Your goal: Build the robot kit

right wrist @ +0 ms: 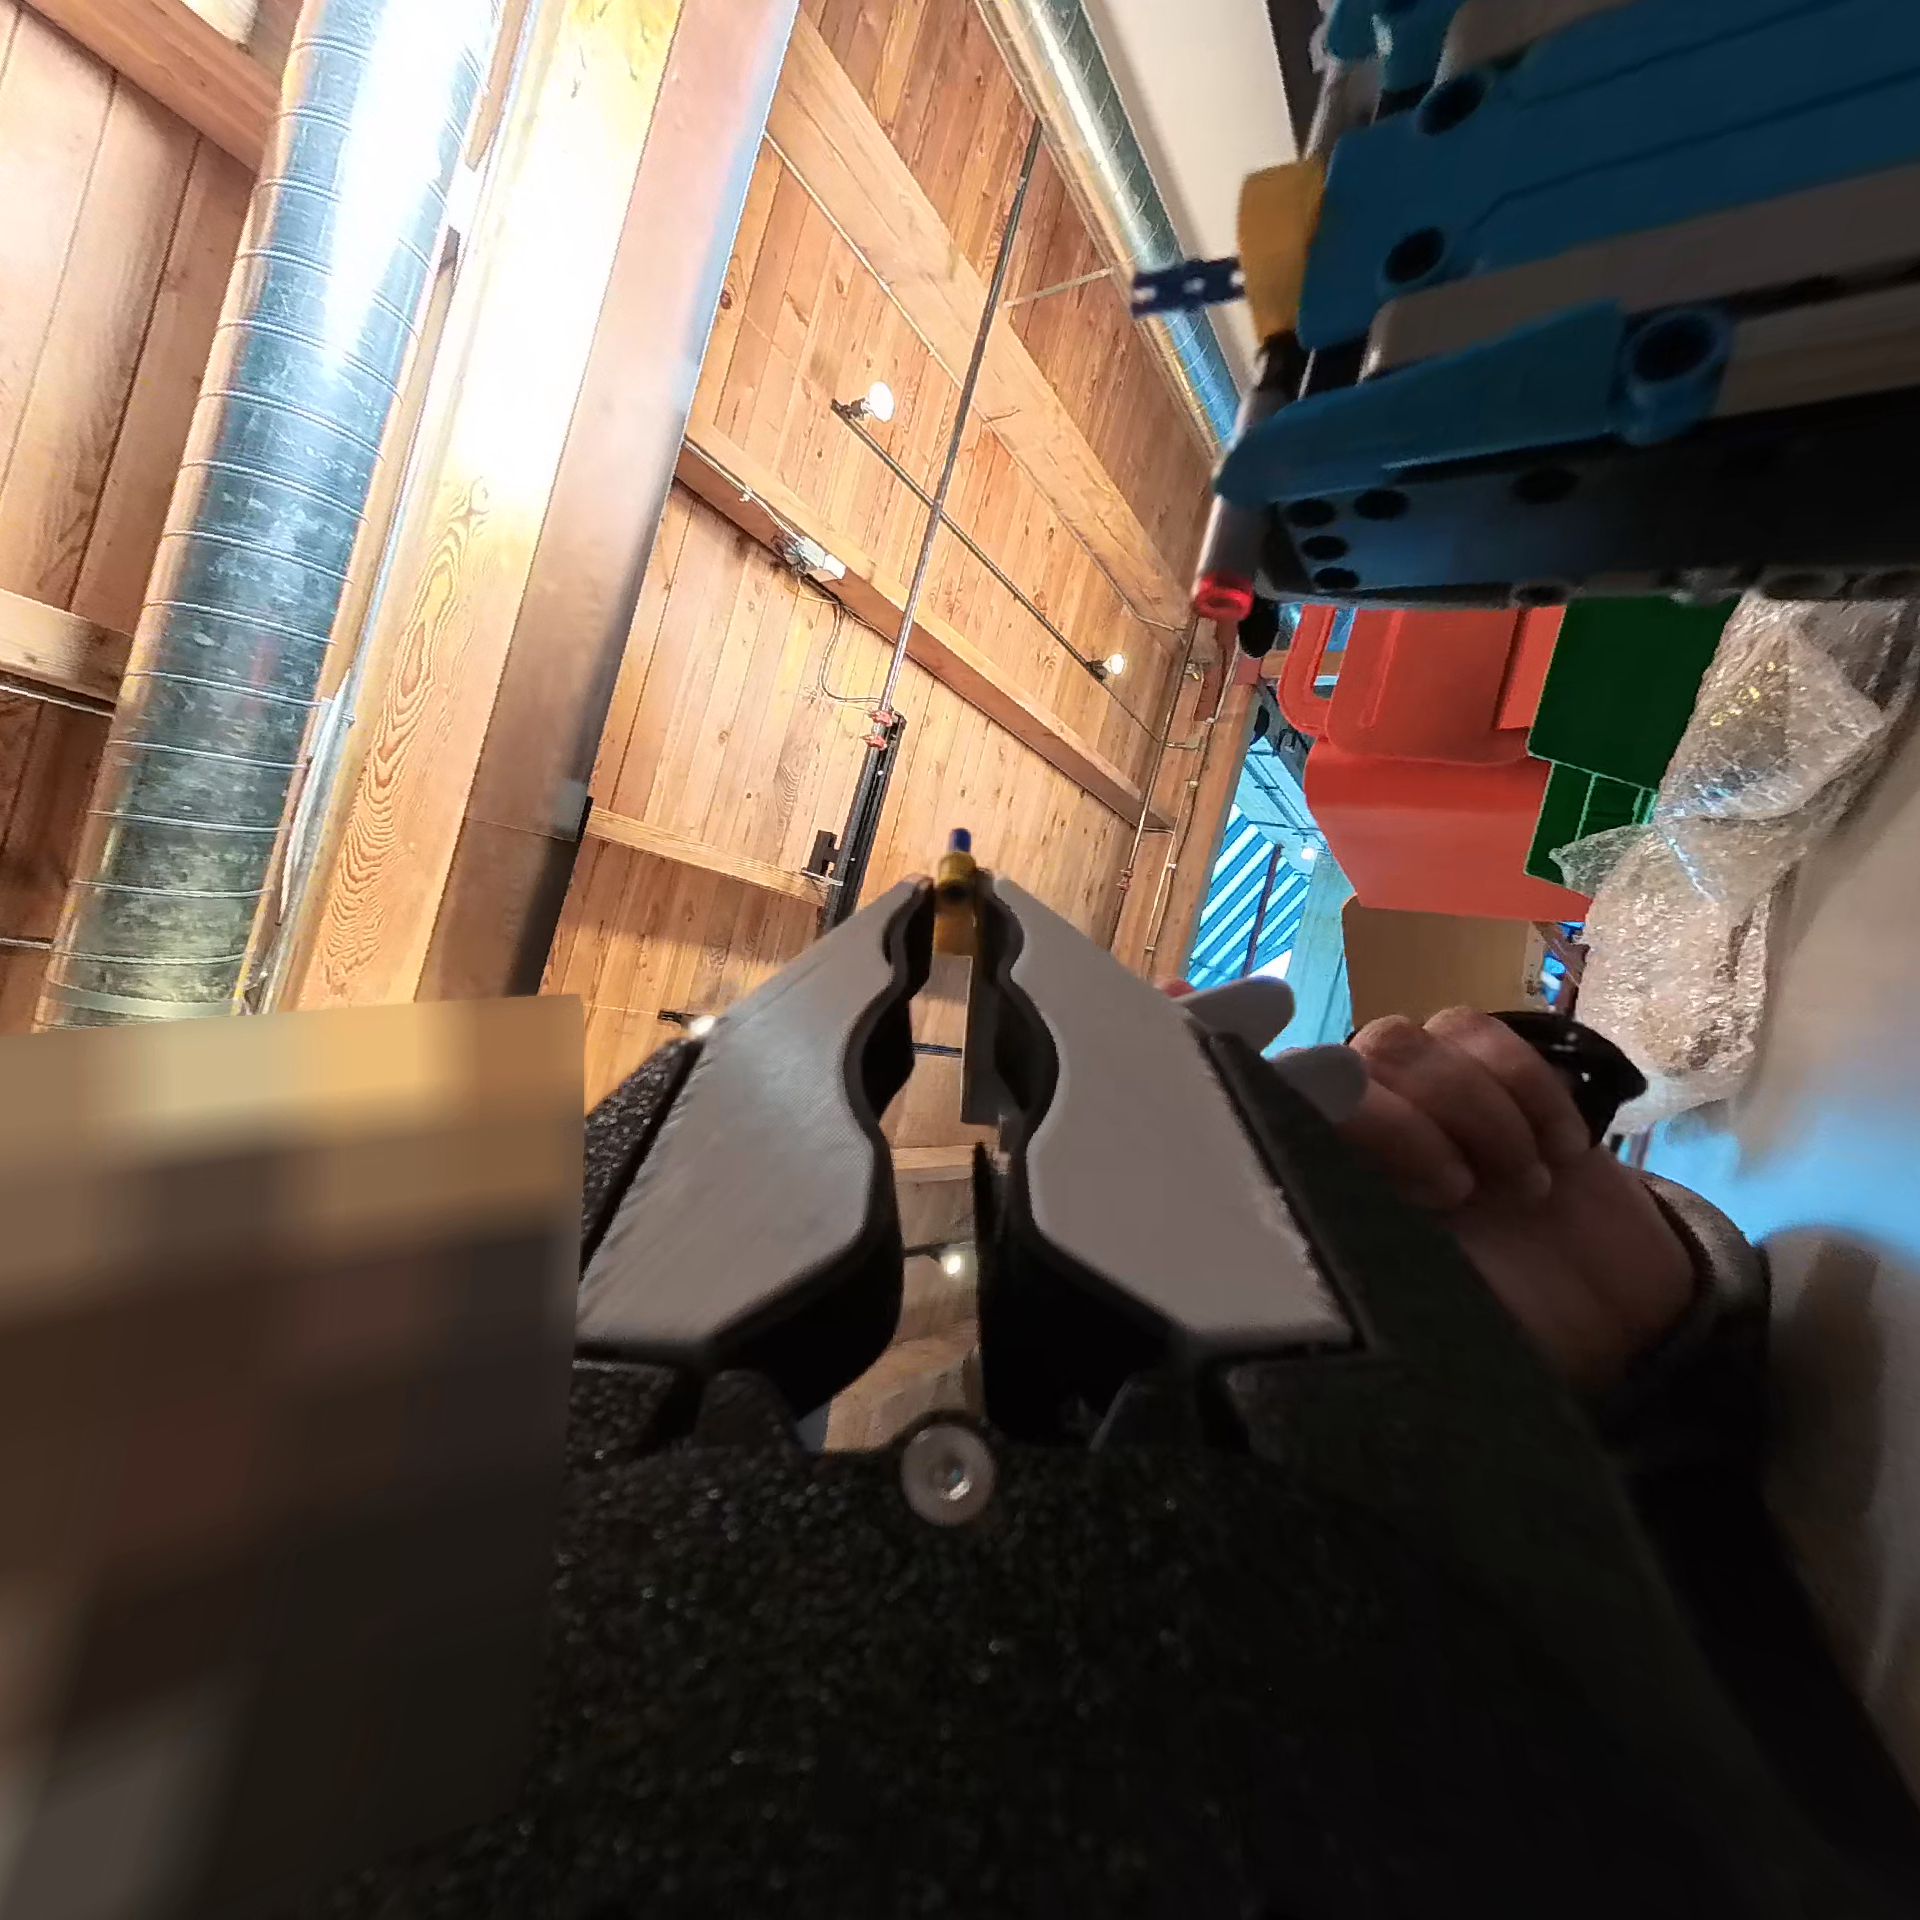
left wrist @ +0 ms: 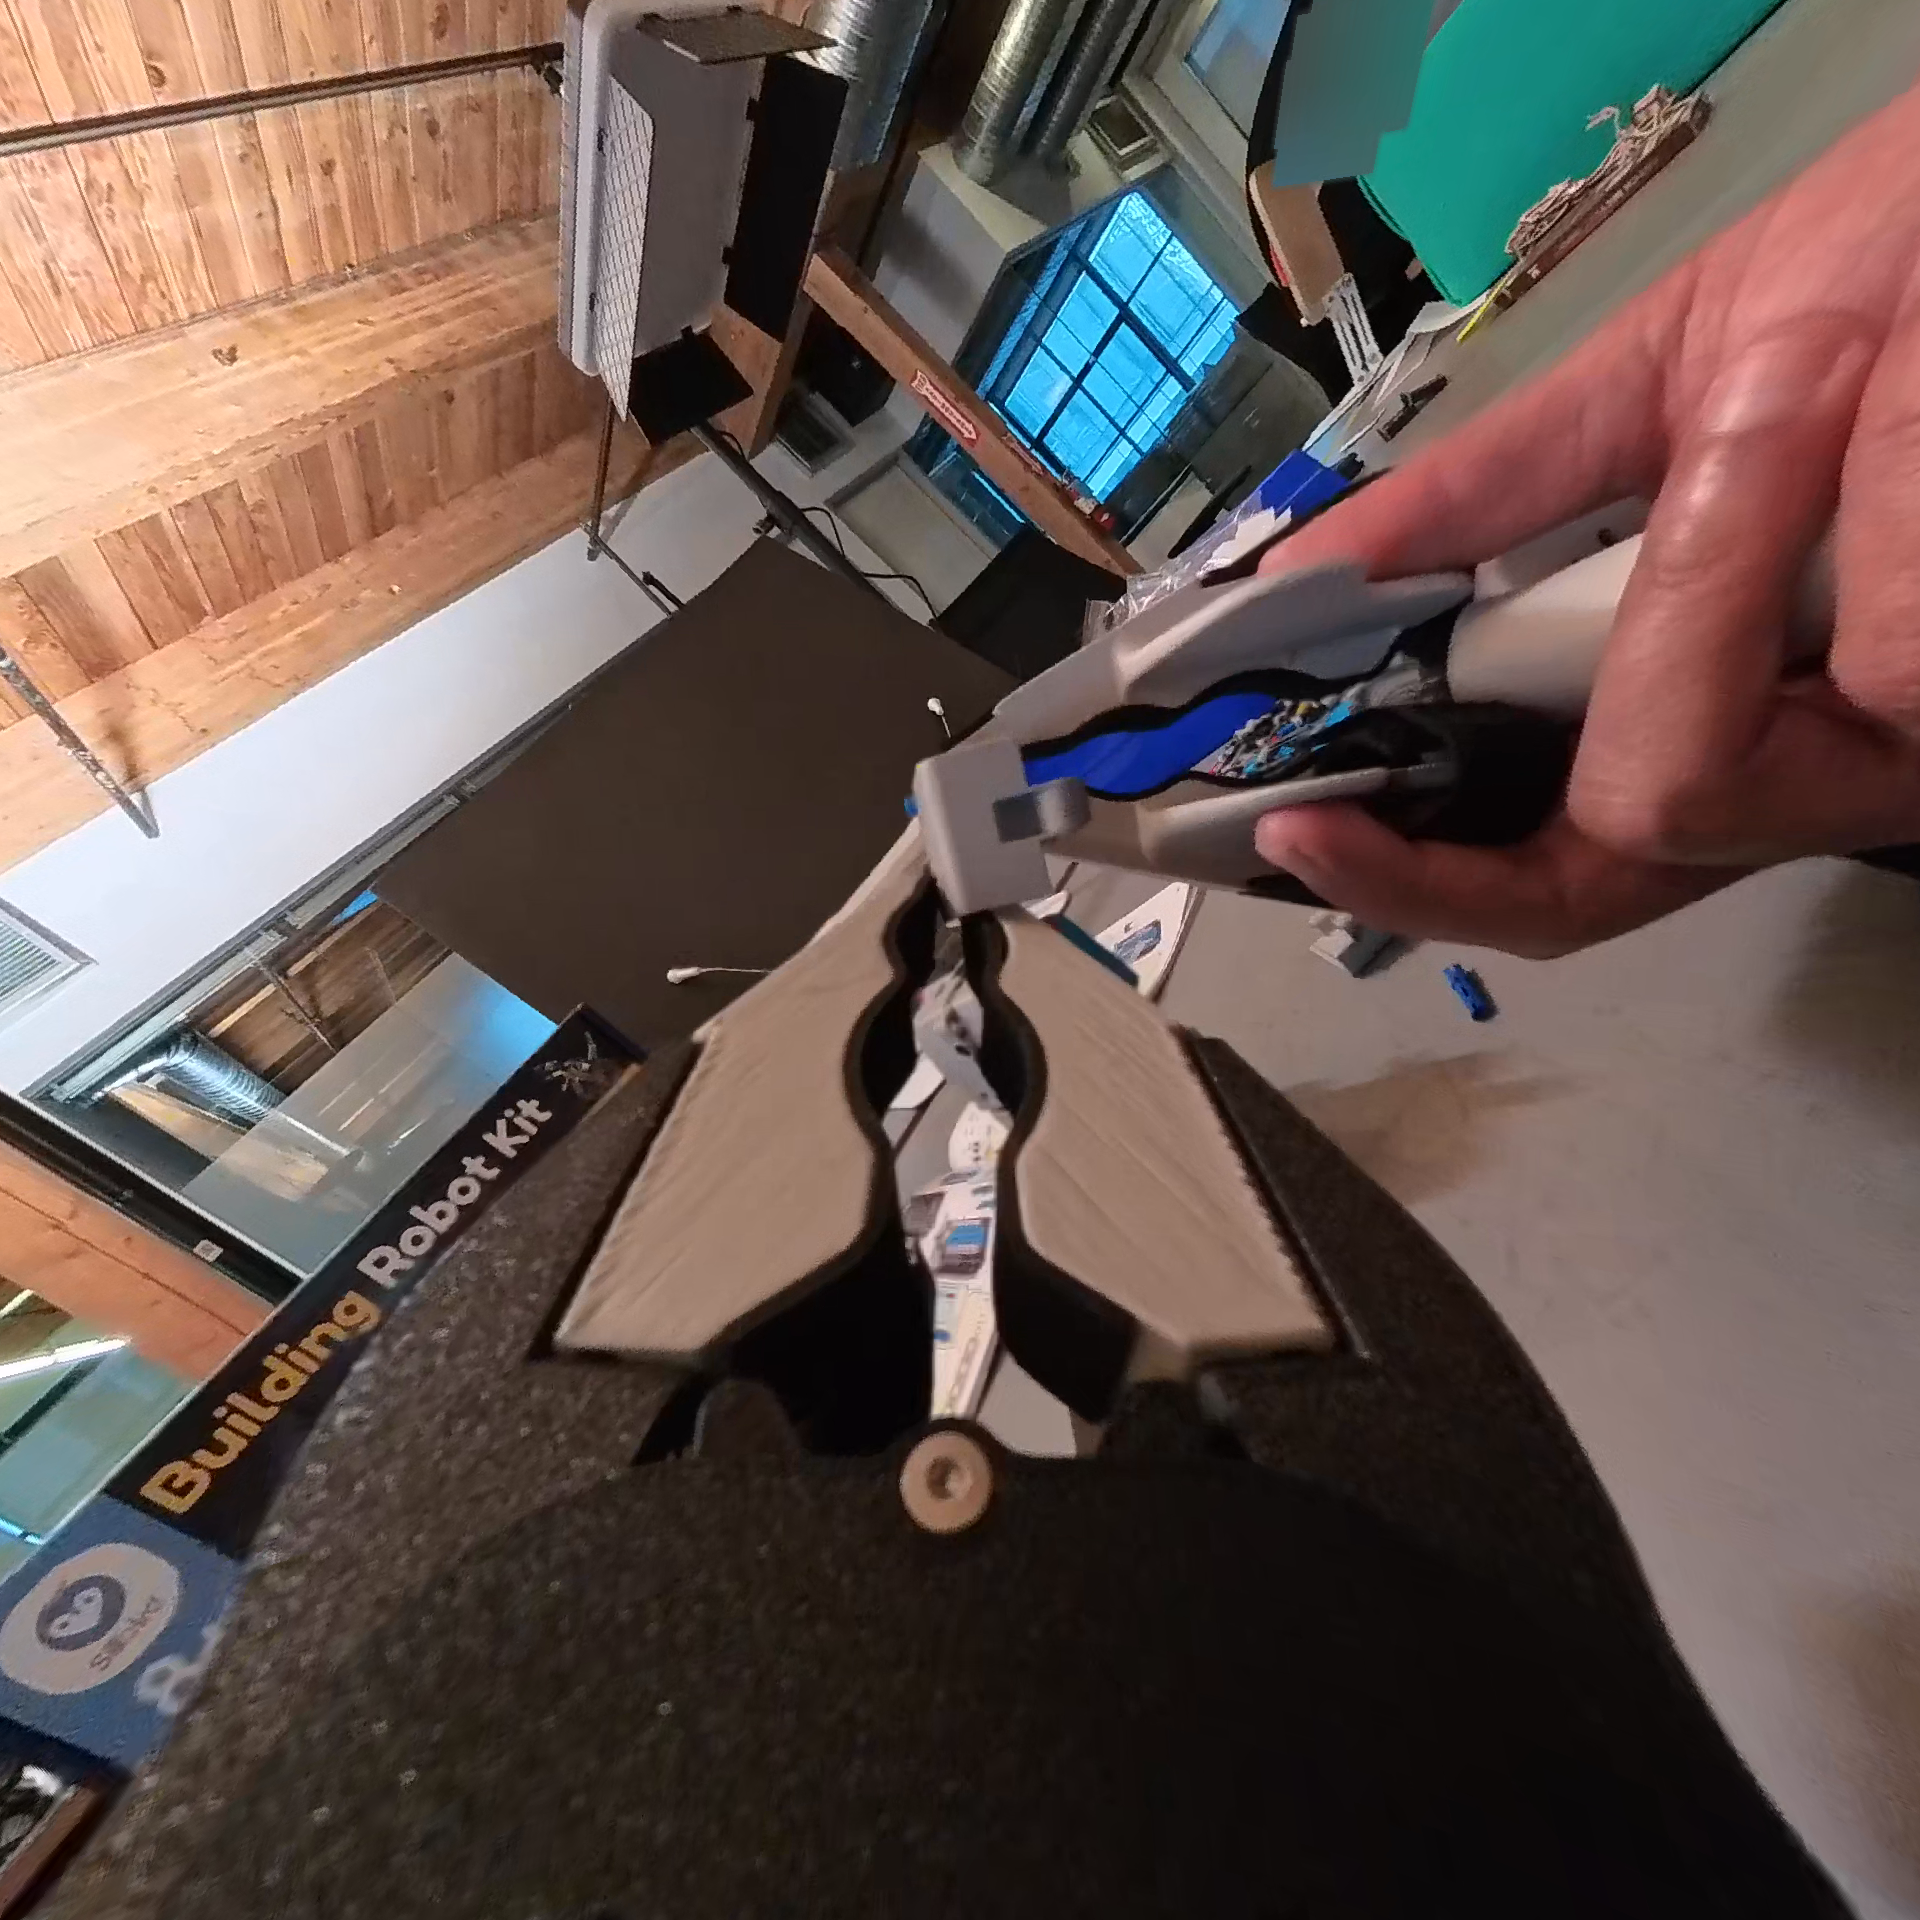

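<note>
We see the left claw (left wrist: 961, 914) drawn narrow, its tips pinching a grey block-shaped part (left wrist: 982, 831) at the front of an assembly; that assembly is held in the right claw, seen farther off in the left wrist view as grey fingers (left wrist: 1226, 634) clamped around a blue piece (left wrist: 1132, 753) with small wires behind it; a hand (left wrist: 1683, 582) wraps the right claw's handle; beyond lie a pale desk (left wrist: 1558, 1195) and a black mat (left wrist: 707, 790) with a cotton swab (left wrist: 717, 971) on it; a small blue brick (left wrist: 1470, 989) sits on the desk past the hand; a dark box with printed lettering (left wrist: 343, 1320) stands at the left.

In the right wrist view the right claw (right wrist: 956, 914) is narrow, gripping a thin grey piece (right wrist: 966, 1029) with a yellow peg (right wrist: 954, 904) at the tips; a hand (right wrist: 1475, 1143) shows at the right; a blue and grey brick model (right wrist: 1538, 312) hangs close above; orange (right wrist: 1434, 779) and green (right wrist: 1621, 727) bins and bubble wrap (right wrist: 1745, 831) stand beyond; wooden planks (right wrist: 727, 623) and a metal duct (right wrist: 260, 520) fill the rest.
</note>
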Tool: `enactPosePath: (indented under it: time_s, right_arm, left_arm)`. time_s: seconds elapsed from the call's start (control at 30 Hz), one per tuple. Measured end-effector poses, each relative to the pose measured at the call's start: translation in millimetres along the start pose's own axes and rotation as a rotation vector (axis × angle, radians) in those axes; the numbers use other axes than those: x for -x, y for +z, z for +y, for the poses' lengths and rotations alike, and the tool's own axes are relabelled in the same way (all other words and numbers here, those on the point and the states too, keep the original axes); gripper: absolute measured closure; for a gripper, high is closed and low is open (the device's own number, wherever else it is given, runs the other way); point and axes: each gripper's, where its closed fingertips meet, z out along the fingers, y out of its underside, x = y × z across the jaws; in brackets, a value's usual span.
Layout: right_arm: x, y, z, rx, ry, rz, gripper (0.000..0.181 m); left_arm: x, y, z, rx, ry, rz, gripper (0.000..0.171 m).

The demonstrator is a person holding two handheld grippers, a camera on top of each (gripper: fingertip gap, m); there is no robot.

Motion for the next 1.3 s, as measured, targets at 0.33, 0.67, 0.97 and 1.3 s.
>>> enactPosePath:
  time_s: [0.33,0.67,0.97,1.3]
  right_arm:
    - [17,-9,-18,0.085,-0.363,0.163,0.175]
    - [12,-62,-44,0.245,-0.921,0.645,0.175]
    - [-29,-65,-39,0.283,-1.078,0.825,0.175]
    - [-46,-50,-68,0.245,-1.282,0.991,0.174]
  left_arm:
    - [-29,10,23,0.112,-0.192,0.203,0.124]
    - [-20,47,96,0.281,-0.880,0.735,0.068]
    - [-33,67,85,0.287,-0.789,0.891,0.107]
    - [-26,64,89,0.415,-0.906,0.538,0.108]
